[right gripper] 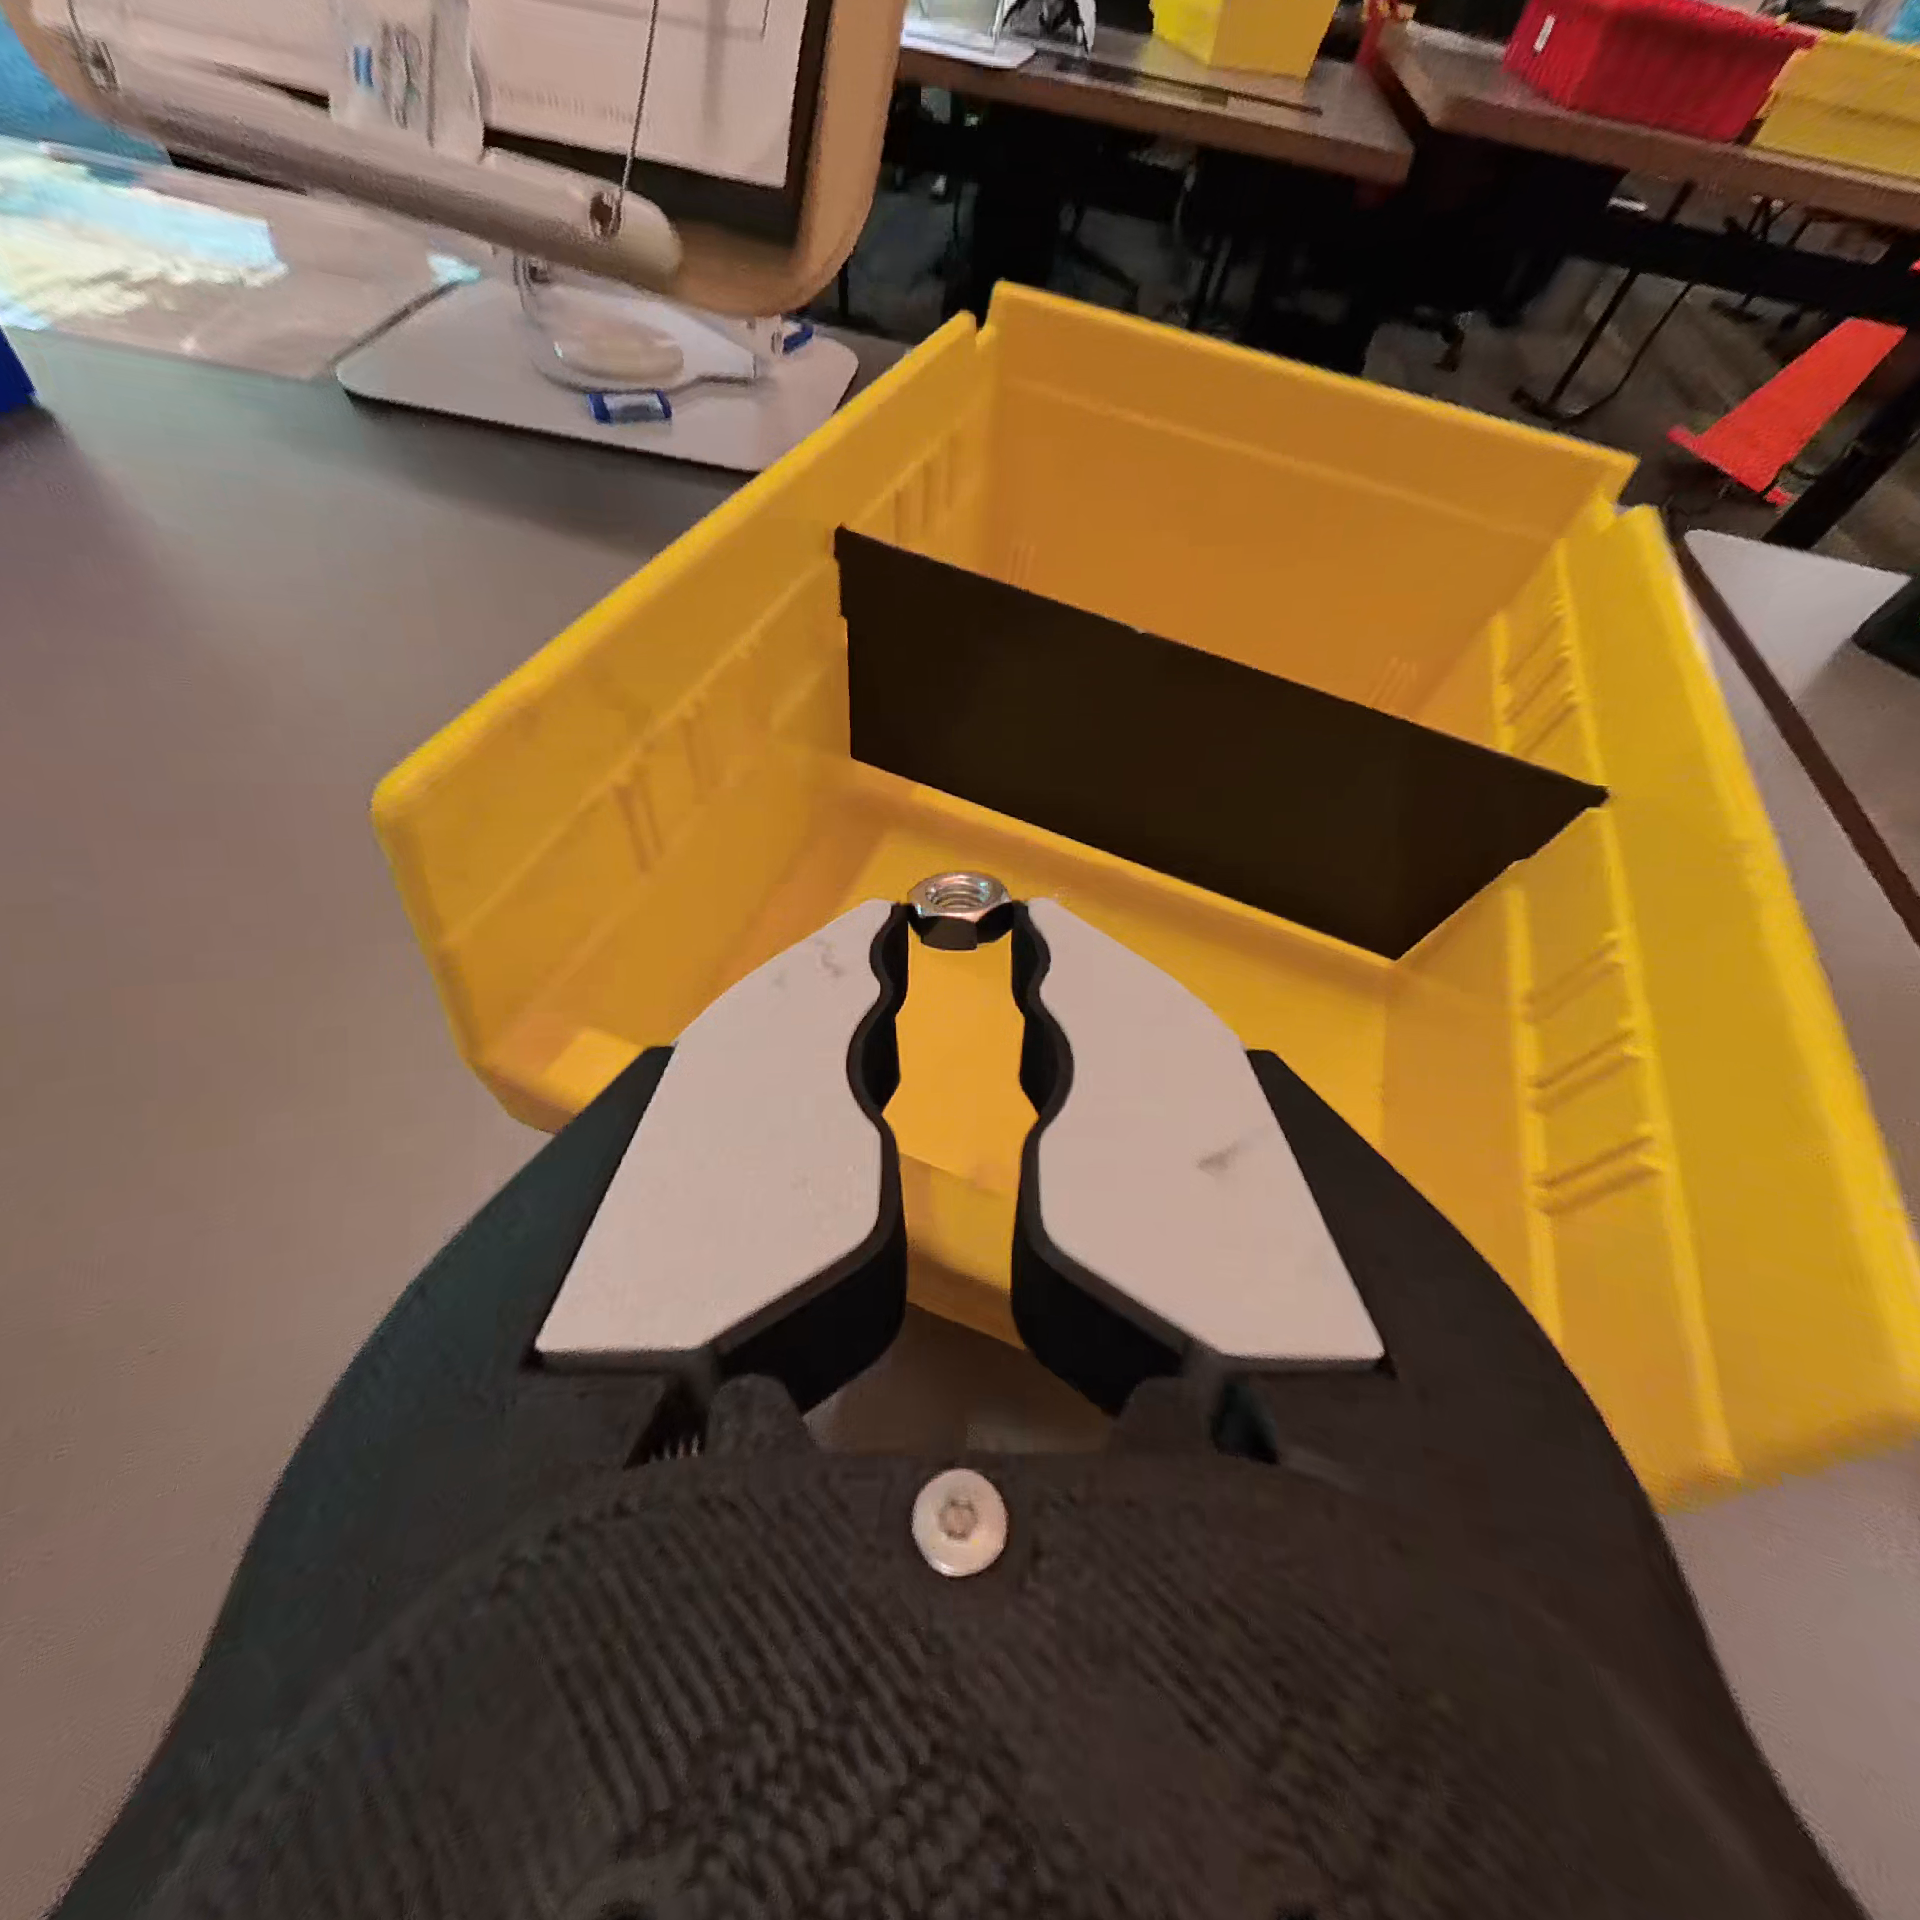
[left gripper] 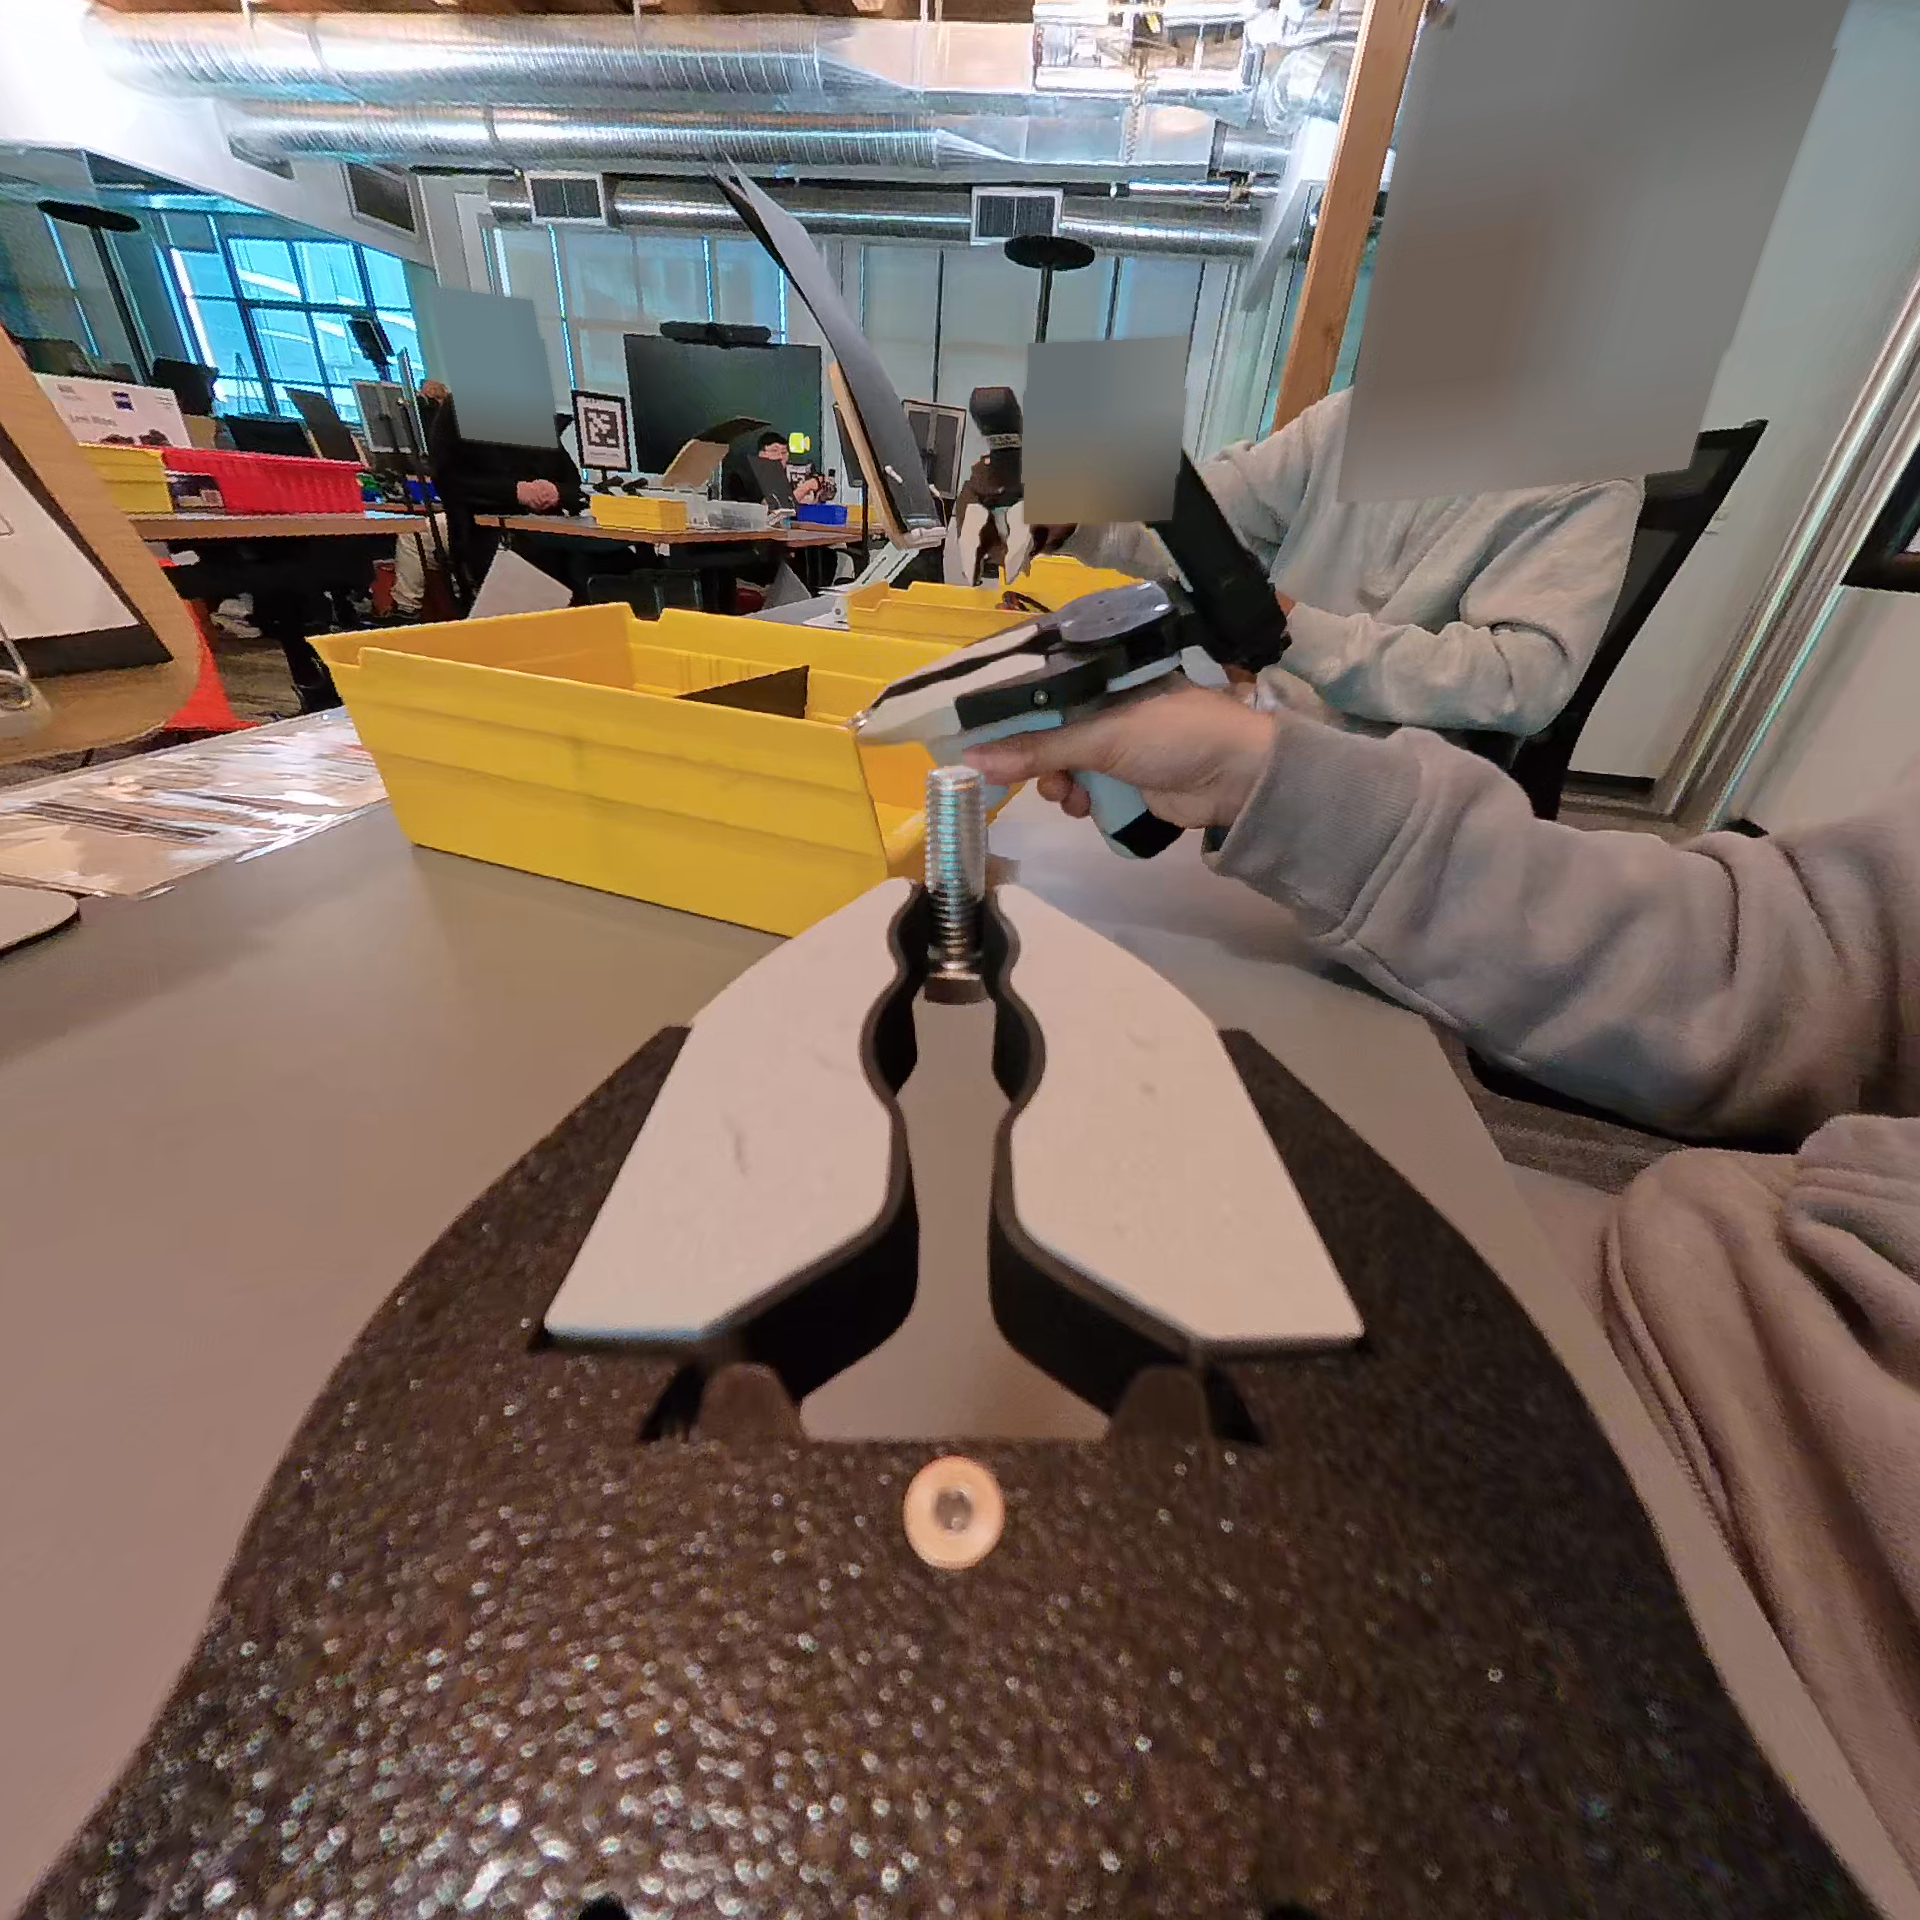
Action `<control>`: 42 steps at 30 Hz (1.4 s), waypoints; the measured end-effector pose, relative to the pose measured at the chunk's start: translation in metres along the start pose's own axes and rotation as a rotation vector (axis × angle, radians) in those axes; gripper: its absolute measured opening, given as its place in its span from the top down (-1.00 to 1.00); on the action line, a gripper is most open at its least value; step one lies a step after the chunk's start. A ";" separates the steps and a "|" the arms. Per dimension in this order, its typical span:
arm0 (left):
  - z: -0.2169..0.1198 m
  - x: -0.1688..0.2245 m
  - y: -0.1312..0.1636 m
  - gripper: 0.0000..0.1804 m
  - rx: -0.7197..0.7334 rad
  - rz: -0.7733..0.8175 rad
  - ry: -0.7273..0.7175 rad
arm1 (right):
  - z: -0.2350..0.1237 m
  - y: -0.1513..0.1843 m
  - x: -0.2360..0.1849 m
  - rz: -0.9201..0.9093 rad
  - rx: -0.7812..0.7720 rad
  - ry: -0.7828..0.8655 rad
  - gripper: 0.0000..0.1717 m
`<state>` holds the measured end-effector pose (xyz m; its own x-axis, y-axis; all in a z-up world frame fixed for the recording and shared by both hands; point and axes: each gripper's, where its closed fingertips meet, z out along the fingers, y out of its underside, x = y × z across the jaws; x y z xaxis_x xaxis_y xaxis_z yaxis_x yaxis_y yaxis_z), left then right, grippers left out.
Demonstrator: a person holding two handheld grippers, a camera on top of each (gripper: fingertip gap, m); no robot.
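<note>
The left gripper (left gripper: pixel 952 940) pinches one silver bolt (left gripper: pixel 953 862) near its head, both pads pressed on the shank just above the hex head, so the threaded end stands upright and free at the centre of the left wrist view, which seems meant to keep the threads exposed. The right gripper (right gripper: pixel 958 925) is clamped on one small silver nut (right gripper: pixel 954 920) at its very fingertips, hole facing up, held over the near compartment of the yellow bin (right gripper: pixel 665 748); gripping it by the flats leaves the bore clear. In the left wrist view that same right gripper (left gripper: pixel 868 724) shows in the upper right, in a hand (left gripper: pixel 1153 758), its tips just above and beside the bolt's top, apart from it. One black divider (right gripper: pixel 1195 727) splits the bin into two compartments, and I see nothing lying in either. The bin sits on the grey table (left gripper: pixel 312 1039), just behind the bolt. Count: two grippers, one bolt, one nut, one bin on this table, with a second yellow bin (left gripper: pixel 966 603) behind it
</note>
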<state>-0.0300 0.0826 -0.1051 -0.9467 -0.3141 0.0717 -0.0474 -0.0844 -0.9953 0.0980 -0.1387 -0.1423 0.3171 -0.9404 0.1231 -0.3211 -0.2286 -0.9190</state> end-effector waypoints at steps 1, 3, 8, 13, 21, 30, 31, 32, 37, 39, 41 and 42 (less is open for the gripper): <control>0.000 0.000 0.000 0.91 -0.004 0.005 -0.002 | 0.003 0.003 -0.003 -0.017 -0.012 -0.001 0.79; 0.000 -0.001 0.001 0.91 -0.006 0.007 -0.006 | 0.006 0.002 -0.007 -0.060 -0.003 0.009 0.78; -0.001 -0.004 0.000 0.91 0.001 0.002 -0.022 | -0.001 -0.006 -0.004 -0.058 0.020 -0.002 0.45; -0.002 -0.006 -0.001 0.91 0.007 0.001 -0.034 | -0.027 -0.044 -0.049 -0.109 0.152 -0.245 0.29; -0.001 0.000 -0.002 0.91 0.008 0.038 -0.017 | -0.088 -0.076 -0.228 -0.201 0.392 -0.913 0.46; 0.004 0.008 0.002 0.91 -0.030 0.091 0.017 | -0.081 -0.064 -0.262 -0.179 0.356 -0.959 0.89; 0.004 0.008 0.004 0.91 -0.040 0.099 0.014 | -0.081 -0.063 -0.263 -0.174 0.349 -0.967 0.89; 0.003 0.007 0.005 0.91 -0.047 0.106 0.013 | -0.081 -0.062 -0.263 -0.171 0.346 -0.976 0.89; 0.005 0.000 -0.002 0.86 0.012 0.132 -0.066 | -0.079 -0.069 -0.254 -0.211 0.355 -0.920 0.89; 0.002 -0.007 -0.005 0.66 0.035 0.132 -0.121 | -0.069 -0.080 -0.229 -0.308 0.375 -0.751 0.89; 0.000 -0.012 -0.004 0.59 0.027 0.110 -0.136 | -0.048 -0.093 -0.181 -0.448 0.320 -0.501 0.89; 0.000 -0.012 -0.004 0.59 0.030 0.098 -0.133 | -0.036 -0.099 -0.153 -0.507 0.264 -0.388 0.89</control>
<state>-0.0183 0.0866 -0.1021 -0.8958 -0.4441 -0.0157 0.0547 -0.0752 -0.9957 0.0494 0.0186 -0.0563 0.6832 -0.5637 0.4643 0.1642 -0.5010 -0.8498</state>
